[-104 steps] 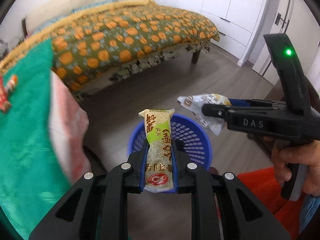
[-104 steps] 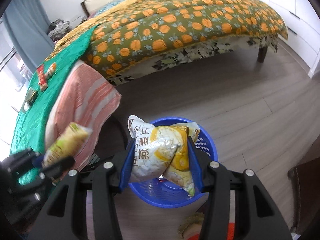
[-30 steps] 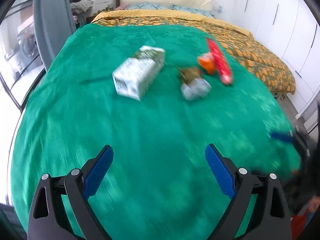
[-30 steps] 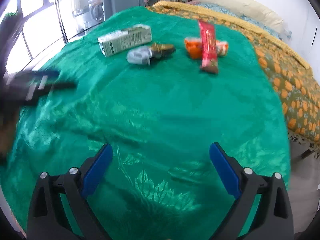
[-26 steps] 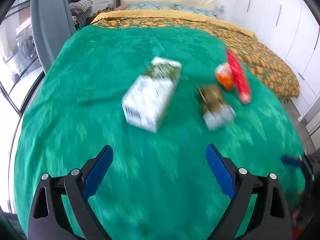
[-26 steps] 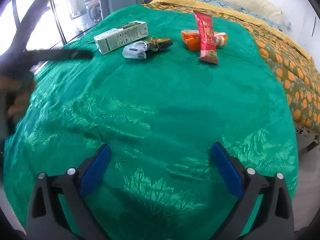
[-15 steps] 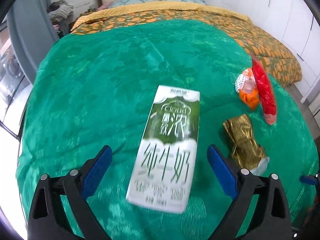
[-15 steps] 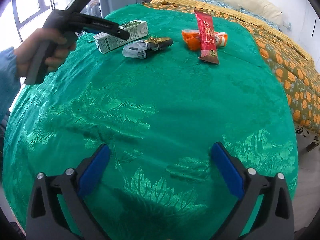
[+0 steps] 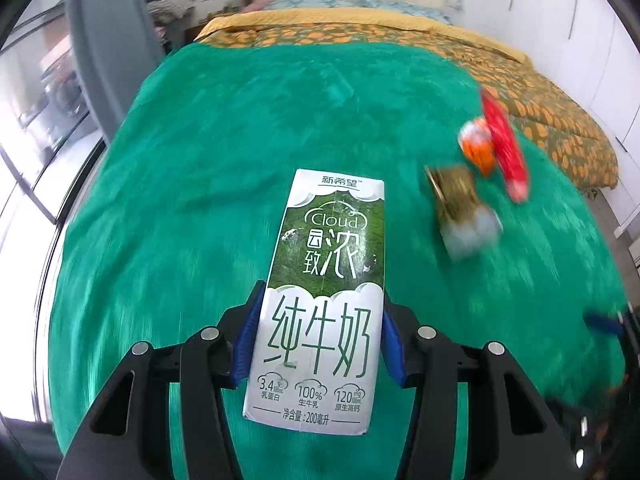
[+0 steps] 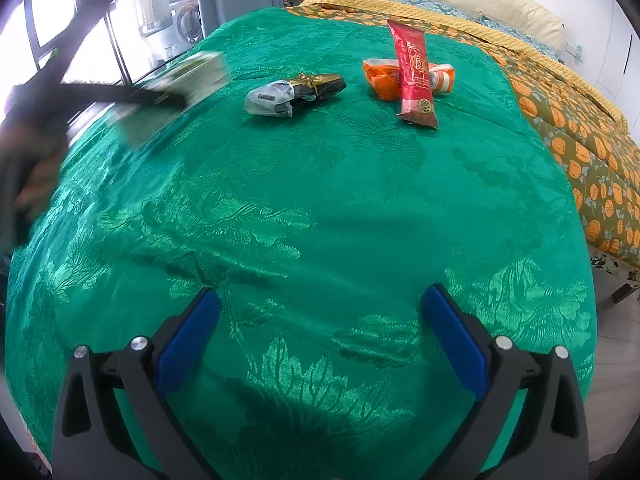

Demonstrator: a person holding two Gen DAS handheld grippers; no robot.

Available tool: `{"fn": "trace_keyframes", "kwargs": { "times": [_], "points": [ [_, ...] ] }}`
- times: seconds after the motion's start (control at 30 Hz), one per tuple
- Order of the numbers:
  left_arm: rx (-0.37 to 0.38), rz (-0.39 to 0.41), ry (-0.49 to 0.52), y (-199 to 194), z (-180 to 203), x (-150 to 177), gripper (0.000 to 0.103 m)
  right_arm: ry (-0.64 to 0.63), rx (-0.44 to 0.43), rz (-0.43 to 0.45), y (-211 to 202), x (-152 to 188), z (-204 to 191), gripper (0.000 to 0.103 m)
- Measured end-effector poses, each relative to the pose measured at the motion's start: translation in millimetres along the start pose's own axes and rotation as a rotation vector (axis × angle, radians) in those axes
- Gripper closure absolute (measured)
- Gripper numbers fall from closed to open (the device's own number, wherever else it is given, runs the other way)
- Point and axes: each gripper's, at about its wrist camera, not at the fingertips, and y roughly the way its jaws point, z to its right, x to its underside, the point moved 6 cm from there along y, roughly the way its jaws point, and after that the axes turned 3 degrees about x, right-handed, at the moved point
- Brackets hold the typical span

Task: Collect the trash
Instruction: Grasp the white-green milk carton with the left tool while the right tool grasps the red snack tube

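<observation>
Your left tongs are clenched on the near end of the white-and-green milk carton, blue pads pressed against its two long sides, and most of the carton juts out beyond them toward the far side of the green brocade-covered table. That overhang is your main risk: swing quickly and the free end could lever the carton out of the pads, or a hard squeeze could buckle the thin card walls and push out any milk left inside. The left wrist view is smeared with motion, so whether the carton is clear of the cloth cannot be told; if it is low, it could drag on the fabric. Your right tongs are released, jaws spread wide over the near part of the table, holding nothing. Far from them lie the gold-and-black wrapper with a clear plastic end, then to its right the orange snack packet with the long red sachet resting across it. Nothing stands between the right tongs and those three; the bed with the orange-patterned cover sits just beyond the table's right edge.
</observation>
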Motion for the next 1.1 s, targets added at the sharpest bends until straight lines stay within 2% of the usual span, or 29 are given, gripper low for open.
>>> {"fn": "trace_keyframes", "kwargs": {
  "times": [0.2, 0.37, 0.4, 0.43, 0.47, 0.53, 0.57, 0.63, 0.7, 0.73, 0.87, 0.97, 1.03, 1.1],
  "points": [
    [-0.022, 0.050, -0.045, -52.8, 14.3, 62.4, 0.052, -0.002, 0.003, -0.001, 1.0, -0.3, 0.0, 0.005],
    [-0.022, 0.067, -0.074, -70.0, 29.0, 87.6, 0.051, -0.001, 0.002, -0.001, 0.9, -0.5, 0.1, 0.005],
    [-0.021, 0.070, -0.079, -69.1, 30.4, 89.4, 0.050, -0.001, 0.002, -0.001, 0.6, -0.4, -0.3, 0.005],
    [-0.020, 0.071, -0.081, -68.4, 32.5, 92.1, 0.045, -0.002, 0.002, -0.001, 0.6, -0.4, -0.4, 0.005],
    [-0.025, 0.070, -0.077, -66.1, 34.2, 94.1, 0.034, -0.002, 0.002, -0.001, 0.7, -0.4, -0.3, 0.005],
    [-0.043, 0.071, -0.062, -61.9, 35.5, 97.0, 0.023, -0.002, 0.002, -0.001, 0.7, -0.4, -0.3, 0.005],
    [-0.051, 0.060, -0.047, -56.9, 36.6, 99.4, 0.020, -0.002, 0.002, -0.001, 0.6, -0.3, -0.5, 0.005],
    [-0.058, 0.030, -0.037, -47.5, 36.5, 105.2, 0.019, -0.002, 0.002, -0.001, 0.6, -0.3, -0.7, 0.005],
    [-0.056, 0.010, -0.035, -39.8, 35.6, 111.8, 0.013, -0.002, 0.002, 0.000, 0.5, -0.1, -0.2, 0.005],
    [-0.062, 0.030, -0.041, -39.7, 33.7, 112.7, 0.011, -0.001, 0.000, 0.000, 0.5, -0.2, 0.3, 0.005],
    [-0.063, 0.019, -0.055, -36.6, 31.1, 114.1, 0.006, 0.001, -0.002, 0.000, -0.3, 0.3, 1.3, 0.005],
    [-0.058, 0.018, -0.060, -35.5, 30.9, 114.7, 0.006, 0.022, -0.033, 0.012, -4.2, -0.7, 3.9, 0.005],
    [-0.057, 0.018, -0.061, -35.4, 31.1, 115.0, 0.006, 0.065, -0.050, 0.048, -8.9, -11.6, 18.2, 0.005],
    [-0.055, 0.018, -0.062, -35.4, 31.1, 114.4, 0.006, 0.085, -0.011, 0.098, -11.6, -35.1, 36.6, 0.005]
  ]
}}
